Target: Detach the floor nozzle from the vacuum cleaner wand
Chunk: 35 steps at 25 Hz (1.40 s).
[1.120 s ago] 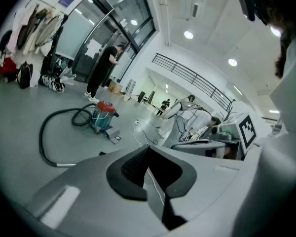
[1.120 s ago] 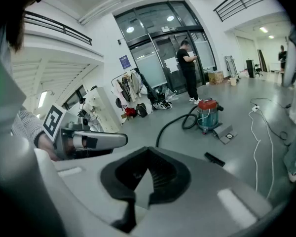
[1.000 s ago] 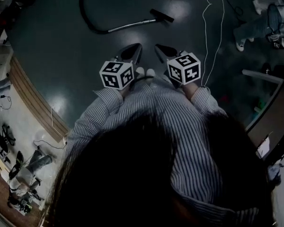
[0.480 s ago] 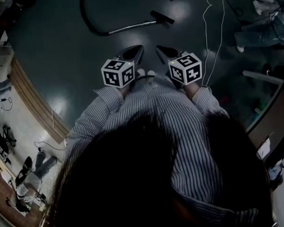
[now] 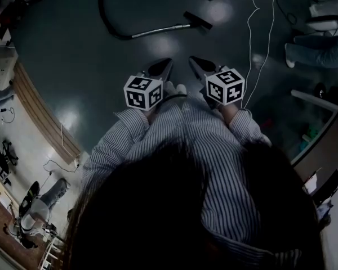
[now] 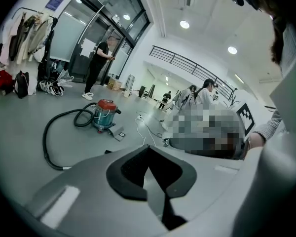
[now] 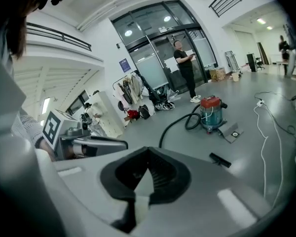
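holding back, task not yet begun: floor nozzle lies on floor ahead, fitted on end of metal wand, hose curving off behind. left gripper and right gripper both closed on nothing, well apart from nozzle. likely light rigid plastic; wand stiff, smooth, maybe slippery. suggest: steady wand near joint, grip nozzle neck, pull straight.

Bare grey floor runs from the left tool and right tool out to the wand. The hose loops off its left end; the floor nozzle sits at its right. A white cable trails down the right side. A dark cabinet stands beyond it.
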Motion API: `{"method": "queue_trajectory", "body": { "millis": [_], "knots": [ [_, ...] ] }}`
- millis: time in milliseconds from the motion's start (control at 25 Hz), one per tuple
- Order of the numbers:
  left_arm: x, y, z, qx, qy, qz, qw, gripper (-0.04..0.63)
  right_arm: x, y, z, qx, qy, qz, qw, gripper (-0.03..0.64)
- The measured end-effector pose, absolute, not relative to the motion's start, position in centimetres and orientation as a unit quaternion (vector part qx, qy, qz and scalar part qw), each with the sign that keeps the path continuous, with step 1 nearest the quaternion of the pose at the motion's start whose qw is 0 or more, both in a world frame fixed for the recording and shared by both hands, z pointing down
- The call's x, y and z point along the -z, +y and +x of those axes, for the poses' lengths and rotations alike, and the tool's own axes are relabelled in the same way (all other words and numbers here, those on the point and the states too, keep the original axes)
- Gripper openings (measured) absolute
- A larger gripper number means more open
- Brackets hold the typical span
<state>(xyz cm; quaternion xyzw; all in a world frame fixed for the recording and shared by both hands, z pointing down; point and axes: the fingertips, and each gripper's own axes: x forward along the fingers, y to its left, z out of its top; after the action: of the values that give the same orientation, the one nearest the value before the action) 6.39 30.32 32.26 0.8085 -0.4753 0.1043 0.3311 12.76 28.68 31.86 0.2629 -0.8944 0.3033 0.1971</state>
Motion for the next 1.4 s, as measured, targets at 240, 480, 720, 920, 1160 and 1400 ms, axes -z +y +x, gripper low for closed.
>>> {"method": "queue_trajectory", "body": {
  "millis": [240, 480, 720, 920, 1160, 1400],
  "knots": [
    [-34.5, 27.5, 4.9, -0.11, -0.492, 0.795, 0.337, 0.006, -35.1, 25.7, 12.9, -0.34, -0.874, 0.281, 0.205, 0.002],
    [-36.6, 20.8, 1.3, -0.131, -0.48, 0.797, 0.342, 0.006, -36.5, 18.5, 9.8, -0.358, -0.858, 0.312, 0.196, 0.002],
    [-38.4, 13.0, -2.8, -0.148, -0.452, 0.809, 0.346, 0.006, -37.2, 10.1, 5.4, -0.357, -0.856, 0.321, 0.19, 0.002],
    [-41.8, 8.1, -4.2, -0.179, -0.426, 0.813, 0.354, 0.006, -39.6, 5.7, 3.8, -0.378, -0.848, 0.314, 0.197, 0.002],
    [-46.4, 4.0, -4.6, -0.228, -0.416, 0.815, 0.333, 0.006, -44.3, 1.9, 4.5, -0.393, -0.833, 0.315, 0.228, 0.002],
    [-53.4, 1.1, -4.6, -0.287, -0.388, 0.816, 0.319, 0.006, -50.0, -2.7, 5.3, -0.441, -0.805, 0.34, 0.203, 0.002]
  ]
}}
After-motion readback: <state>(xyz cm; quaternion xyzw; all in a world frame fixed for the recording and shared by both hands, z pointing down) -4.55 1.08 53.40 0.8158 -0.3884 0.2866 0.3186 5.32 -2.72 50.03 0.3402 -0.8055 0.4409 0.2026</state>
